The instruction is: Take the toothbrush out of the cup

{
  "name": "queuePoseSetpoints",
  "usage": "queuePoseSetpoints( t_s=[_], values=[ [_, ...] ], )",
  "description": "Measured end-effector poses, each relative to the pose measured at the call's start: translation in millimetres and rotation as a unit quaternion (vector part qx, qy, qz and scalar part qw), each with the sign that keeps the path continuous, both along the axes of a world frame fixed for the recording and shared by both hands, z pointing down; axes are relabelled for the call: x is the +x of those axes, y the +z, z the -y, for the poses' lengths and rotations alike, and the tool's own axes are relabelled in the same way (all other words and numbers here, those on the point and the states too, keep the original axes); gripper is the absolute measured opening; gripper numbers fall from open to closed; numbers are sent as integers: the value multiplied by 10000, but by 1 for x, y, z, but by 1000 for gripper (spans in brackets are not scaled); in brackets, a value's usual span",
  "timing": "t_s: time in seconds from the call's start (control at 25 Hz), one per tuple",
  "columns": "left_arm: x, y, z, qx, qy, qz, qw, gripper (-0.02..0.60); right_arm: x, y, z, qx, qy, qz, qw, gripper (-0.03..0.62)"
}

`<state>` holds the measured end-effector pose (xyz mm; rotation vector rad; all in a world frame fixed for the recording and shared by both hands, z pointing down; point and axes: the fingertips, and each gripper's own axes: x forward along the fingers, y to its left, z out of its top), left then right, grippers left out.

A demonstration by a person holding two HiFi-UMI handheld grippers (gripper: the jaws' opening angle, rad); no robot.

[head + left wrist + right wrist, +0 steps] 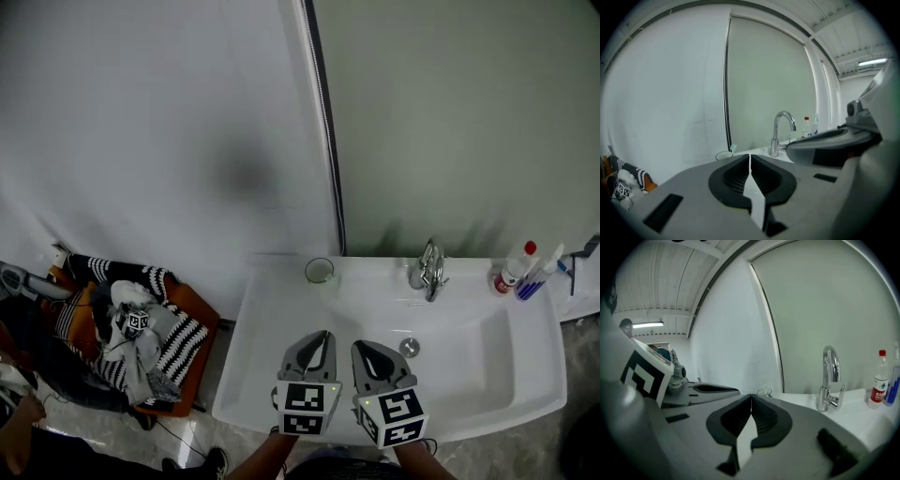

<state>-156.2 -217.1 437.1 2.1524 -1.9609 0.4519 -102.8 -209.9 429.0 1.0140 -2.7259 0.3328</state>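
Observation:
A clear glass cup [320, 271] stands on the back left corner of the white sink [281, 375]. A pale green toothbrush head [733, 148] sticks out of the cup [724, 155] in the left gripper view. The cup [764, 392] also shows small in the right gripper view. My left gripper [324, 336] and right gripper [358, 347] hover side by side over the sink's front edge, well short of the cup. Both are shut with nothing between the jaws.
A chrome tap [428, 270] stands at the back middle of the sink, with a drain plug [409, 348] in the basin. A red-capped bottle [512, 272] and blue tubes [536, 280] stand at the back right. A chair with striped clothes [141, 333] is on the left.

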Motion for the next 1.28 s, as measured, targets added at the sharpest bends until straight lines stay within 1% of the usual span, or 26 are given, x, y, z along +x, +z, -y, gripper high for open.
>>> queuePoseSetpoints(
  t_s=[0.2,0.36,0.56,0.6,0.72,0.88,1.04,1.28],
  values=[
    [-14,5,32,-25,237,-75,9997,12,-7,5,12,-21,210,-49,9998,11],
    [-21,5,53,54,434,181,9989,12,-10,6,26,-30,394,-44,9992,11],
    [-32,13,75,82,614,501,9968,13,-19,6,39,5,508,-37,9987,11],
    [-34,16,79,72,646,539,9964,15,-20,6,42,8,526,-36,9986,11],
    [-37,25,91,14,747,651,9951,58,-20,7,48,-15,593,-37,9982,11],
    [-43,35,106,-65,791,819,9935,58,-18,7,56,-65,696,-61,9975,11],
    [-46,47,117,-174,920,898,9915,90,-17,9,59,-57,772,-106,9969,11],
    [-49,65,130,-236,1007,1271,9865,95,-19,17,61,-120,825,-80,9965,12]
  ],
)
